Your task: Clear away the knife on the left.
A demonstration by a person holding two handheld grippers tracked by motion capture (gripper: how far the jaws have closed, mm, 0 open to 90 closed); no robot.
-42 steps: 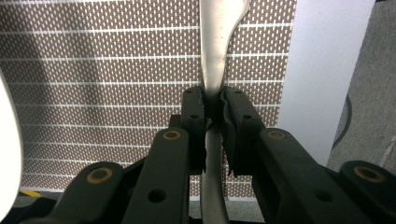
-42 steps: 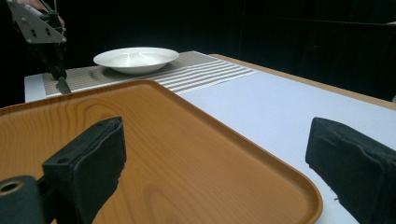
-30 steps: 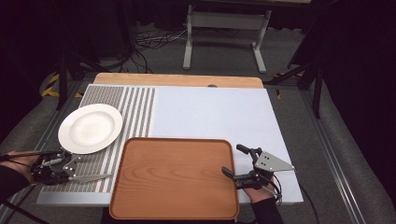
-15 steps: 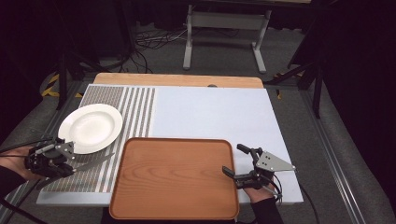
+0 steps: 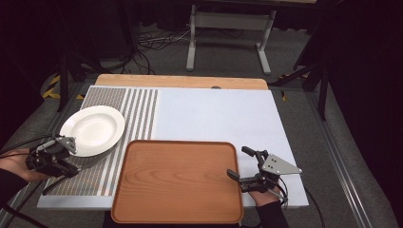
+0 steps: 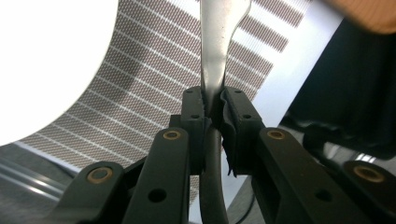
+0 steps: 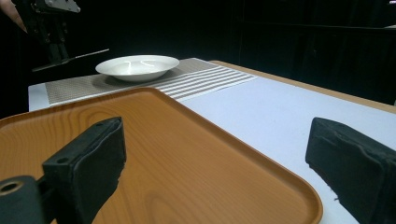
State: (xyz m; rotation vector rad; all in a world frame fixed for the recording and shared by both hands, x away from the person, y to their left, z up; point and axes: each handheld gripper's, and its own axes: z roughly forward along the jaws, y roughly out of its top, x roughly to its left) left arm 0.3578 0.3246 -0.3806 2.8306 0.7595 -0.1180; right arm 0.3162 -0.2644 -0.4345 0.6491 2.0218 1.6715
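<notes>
Lifted since the earlier frame, my left gripper [image 6: 212, 114] clamps a flat silver metal utensil handle [image 6: 215, 51]; my right gripper [image 5: 239, 163] gapes wide, holding nothing, beside the brown wooden tray [image 5: 176, 183].

Utensil [image 6: 215, 56] head cut off by top edge

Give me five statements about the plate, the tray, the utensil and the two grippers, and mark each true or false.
1. The left gripper is shut on a metal utensil. True.
2. The white plate sits on the wooden tray. False: it rests on the striped placemat, beside the tray.
3. The right gripper has its jaws open at the tray's edge. True.
4. The utensil lies flat inside the plate. False: it is held above the placemat, clear of the plate.
5. The tray holds a cup. False: nothing lies on it.
</notes>
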